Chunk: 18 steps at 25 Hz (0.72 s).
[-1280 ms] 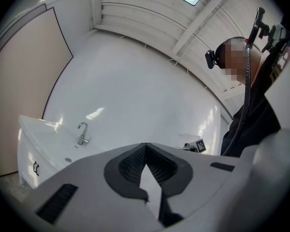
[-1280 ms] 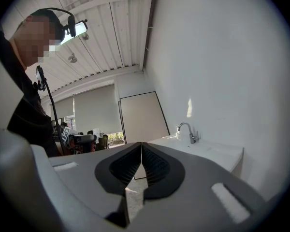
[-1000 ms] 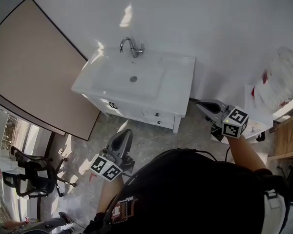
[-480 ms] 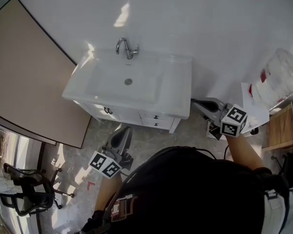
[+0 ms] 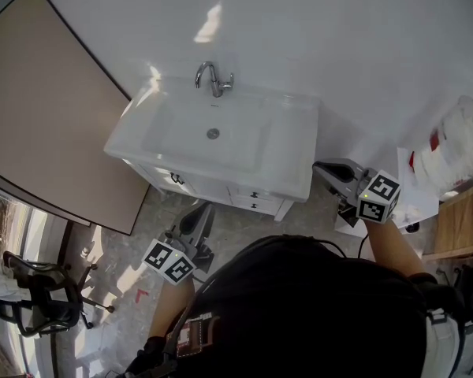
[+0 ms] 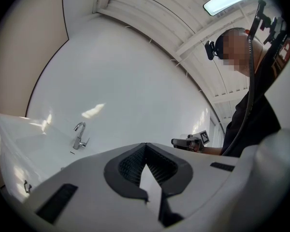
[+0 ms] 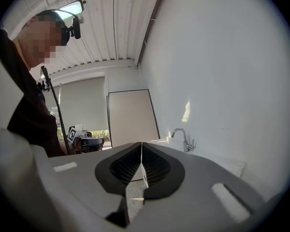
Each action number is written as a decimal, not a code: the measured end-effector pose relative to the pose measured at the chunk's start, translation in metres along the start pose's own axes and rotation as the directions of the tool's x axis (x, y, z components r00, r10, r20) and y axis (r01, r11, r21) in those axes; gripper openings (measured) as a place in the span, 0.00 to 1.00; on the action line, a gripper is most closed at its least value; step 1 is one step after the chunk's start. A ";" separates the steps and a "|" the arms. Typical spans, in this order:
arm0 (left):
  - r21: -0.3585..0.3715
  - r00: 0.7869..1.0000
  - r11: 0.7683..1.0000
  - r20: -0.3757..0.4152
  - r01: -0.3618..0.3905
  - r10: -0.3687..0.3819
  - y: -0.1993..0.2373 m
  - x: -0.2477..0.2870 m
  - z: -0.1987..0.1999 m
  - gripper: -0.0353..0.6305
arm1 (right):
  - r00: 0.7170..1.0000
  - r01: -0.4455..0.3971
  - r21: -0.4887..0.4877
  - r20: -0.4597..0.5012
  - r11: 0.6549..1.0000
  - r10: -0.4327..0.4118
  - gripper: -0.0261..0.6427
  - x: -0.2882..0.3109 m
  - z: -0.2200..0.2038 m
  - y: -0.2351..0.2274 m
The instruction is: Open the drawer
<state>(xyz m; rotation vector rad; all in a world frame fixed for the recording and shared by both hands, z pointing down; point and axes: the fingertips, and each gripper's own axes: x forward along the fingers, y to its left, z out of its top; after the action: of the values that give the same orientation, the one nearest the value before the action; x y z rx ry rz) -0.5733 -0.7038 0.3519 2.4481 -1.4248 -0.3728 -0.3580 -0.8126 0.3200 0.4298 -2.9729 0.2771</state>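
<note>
Although the drawer (image 5: 250,198) is small in the head view, it looks like a rigid white box of painted wood on rails, so I judge it will resist a little at first and then slide lightly, without bending. It sits in the right part of the front of the white cabinet (image 5: 197,181), under the counter (image 5: 299,152) that carries the basin and the faucet (image 5: 214,78). The only good place to take hold is its small dark knob (image 5: 255,194). This knob is probably smooth and hard, so the jaws should close on its two sides, or they may slip off. A second knob shows just below it, so perhaps two drawers are stacked there; I cannot tell. The drawer front faces away from the wall, toward the person, and its long axis runs along the cabinet front; the pull should go straight out, across that axis. The left gripper (image 5: 204,213) hangs near the cabinet front, its jaws pressed together with nothing between them. The right gripper (image 5: 321,167), beside the right end of the counter, is likewise closed and empty.
</note>
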 end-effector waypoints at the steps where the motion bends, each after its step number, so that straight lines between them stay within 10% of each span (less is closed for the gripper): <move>1: 0.006 1.000 1.000 -0.002 -0.012 0.012 -0.003 0.006 -0.001 0.06 | 1.000 -0.013 0.002 0.003 1.000 0.013 0.05 -0.002 0.000 -0.008; 7: 0.040 0.990 0.989 0.017 -0.139 0.139 -0.022 0.055 -0.018 0.06 | 0.992 -0.130 -0.009 0.000 0.992 0.130 0.05 -0.026 -0.006 -0.070; 18: -0.111 0.920 0.918 0.048 -0.381 0.388 -0.065 0.162 -0.100 0.06 | 0.920 -0.384 0.006 -0.078 0.923 0.384 0.05 -0.044 -0.020 -0.188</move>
<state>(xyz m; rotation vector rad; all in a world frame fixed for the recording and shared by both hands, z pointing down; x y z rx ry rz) -0.4079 -0.8031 0.4077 2.0288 -1.8229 -0.4287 -0.2594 -0.9740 0.3631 -0.1711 -2.9559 0.3079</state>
